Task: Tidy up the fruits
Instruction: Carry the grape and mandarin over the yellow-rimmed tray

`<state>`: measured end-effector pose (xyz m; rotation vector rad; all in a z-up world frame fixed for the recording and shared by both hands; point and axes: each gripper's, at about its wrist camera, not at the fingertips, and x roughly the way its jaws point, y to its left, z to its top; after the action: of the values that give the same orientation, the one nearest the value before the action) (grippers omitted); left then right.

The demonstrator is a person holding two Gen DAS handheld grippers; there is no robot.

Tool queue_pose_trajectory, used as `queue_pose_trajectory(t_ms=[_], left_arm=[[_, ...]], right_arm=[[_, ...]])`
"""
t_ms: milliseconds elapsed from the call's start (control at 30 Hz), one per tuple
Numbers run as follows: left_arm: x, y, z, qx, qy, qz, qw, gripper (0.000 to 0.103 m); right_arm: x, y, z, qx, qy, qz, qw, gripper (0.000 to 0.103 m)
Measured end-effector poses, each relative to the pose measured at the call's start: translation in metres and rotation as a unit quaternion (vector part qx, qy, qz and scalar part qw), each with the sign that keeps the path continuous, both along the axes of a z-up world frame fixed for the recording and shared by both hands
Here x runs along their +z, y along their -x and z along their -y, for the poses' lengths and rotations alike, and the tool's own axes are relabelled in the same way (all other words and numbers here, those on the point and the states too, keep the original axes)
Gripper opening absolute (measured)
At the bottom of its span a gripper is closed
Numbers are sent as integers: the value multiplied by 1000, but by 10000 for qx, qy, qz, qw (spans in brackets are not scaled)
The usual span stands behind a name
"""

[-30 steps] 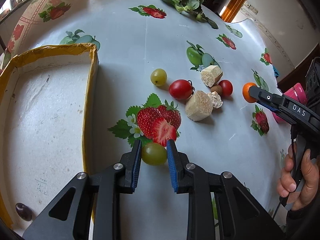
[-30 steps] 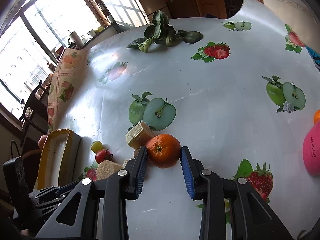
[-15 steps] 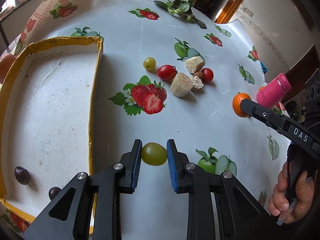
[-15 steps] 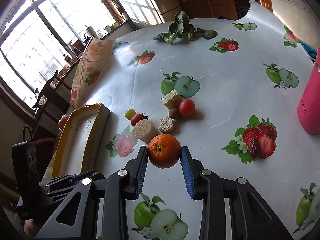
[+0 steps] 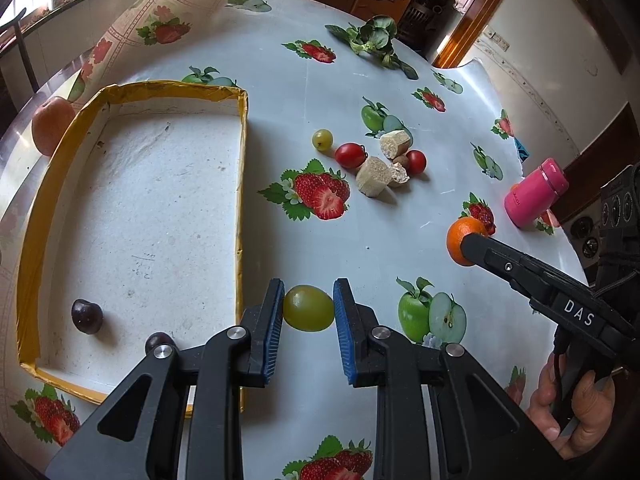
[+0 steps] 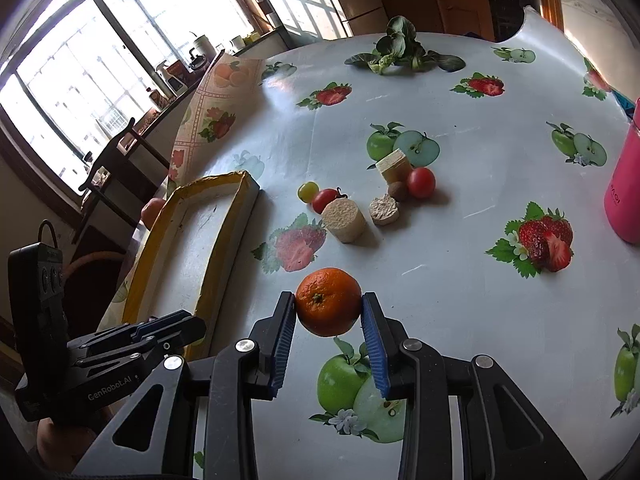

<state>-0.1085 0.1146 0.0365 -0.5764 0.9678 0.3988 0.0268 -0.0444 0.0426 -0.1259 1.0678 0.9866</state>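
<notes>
My left gripper (image 5: 308, 312) is shut on a green grape (image 5: 308, 309) and holds it above the table, just right of the yellow-rimmed tray (image 5: 240, 184). Two dark plums (image 5: 87, 316) lie in the tray's near corner. My right gripper (image 6: 329, 318) is shut on an orange (image 6: 328, 301) and holds it above the table; it shows in the left wrist view (image 5: 464, 240) too. On the table remain a second green grape (image 5: 322, 139), two cherry tomatoes (image 5: 350, 155) and a small brown nut (image 6: 398, 191).
Several pale foam blocks (image 5: 374, 176) lie among the fruits. A pink bottle (image 5: 535, 193) stands at the right. Leafy greens (image 5: 370, 38) lie at the far side. A peach (image 5: 52, 125) sits outside the tray's left rim. The tray also shows in the right wrist view (image 6: 168, 248).
Both grippers have lifted and pulled back from the fruit cluster, each carrying its fruit. The left one has moved beside the tray's right rim.
</notes>
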Motion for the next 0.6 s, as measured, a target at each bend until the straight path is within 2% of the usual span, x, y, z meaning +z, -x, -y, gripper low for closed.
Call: queue_pose_trajectory(t_ms=[600], left_arm=[[0,49,-33,510,90,72,9986,22]], right_arm=[[1,55,-48,682,77,46,9976,34]])
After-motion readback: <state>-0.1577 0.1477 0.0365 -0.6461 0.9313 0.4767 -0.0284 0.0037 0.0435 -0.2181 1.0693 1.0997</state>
